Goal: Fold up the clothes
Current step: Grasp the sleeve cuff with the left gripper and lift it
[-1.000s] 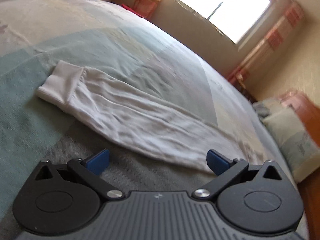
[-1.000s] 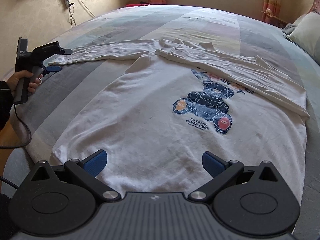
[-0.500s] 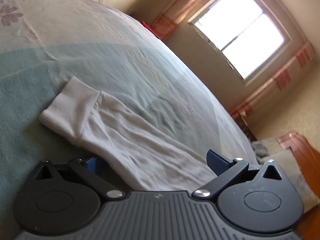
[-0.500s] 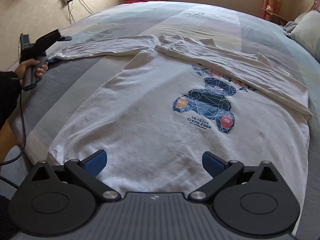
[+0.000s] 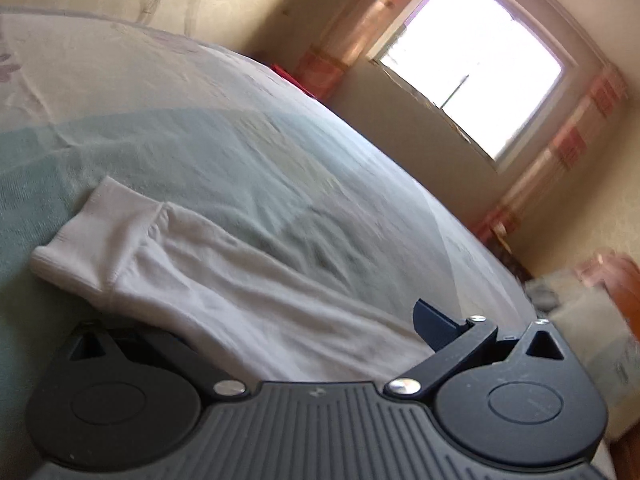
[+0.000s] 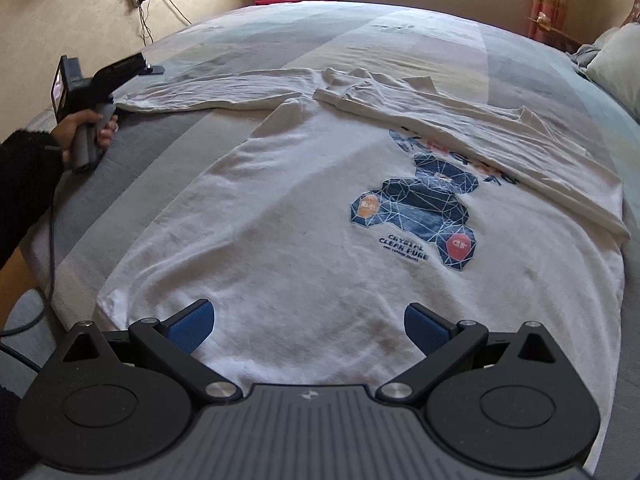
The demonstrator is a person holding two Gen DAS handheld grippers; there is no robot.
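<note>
White long-sleeved sweatshirt (image 6: pixel 304 240) lies flat on the bed (image 6: pixel 400 36), front side up, with a blue geometric bear print (image 6: pixel 420 208) on the chest. One sleeve (image 6: pixel 460 128) is folded across the upper part of the body; the other sleeve (image 5: pixel 224 280) is stretched out to the side, its ribbed cuff (image 5: pixel 92 240) resting on the bedspread. The left hand-held gripper (image 5: pixel 296 328) is wide open around this sleeve near the cuff, with the fabric passing between its blue fingers (image 5: pixel 432 324); it has no hold on the sleeve. The right hand-held gripper (image 6: pixel 310 326) is also wide open and holds nothing, just above the hem. A hand (image 6: pixel 86 132) in a dark sleeve grips the handle of the left one. A pillow (image 6: pixel 616 64) lies at the far edge.
</note>
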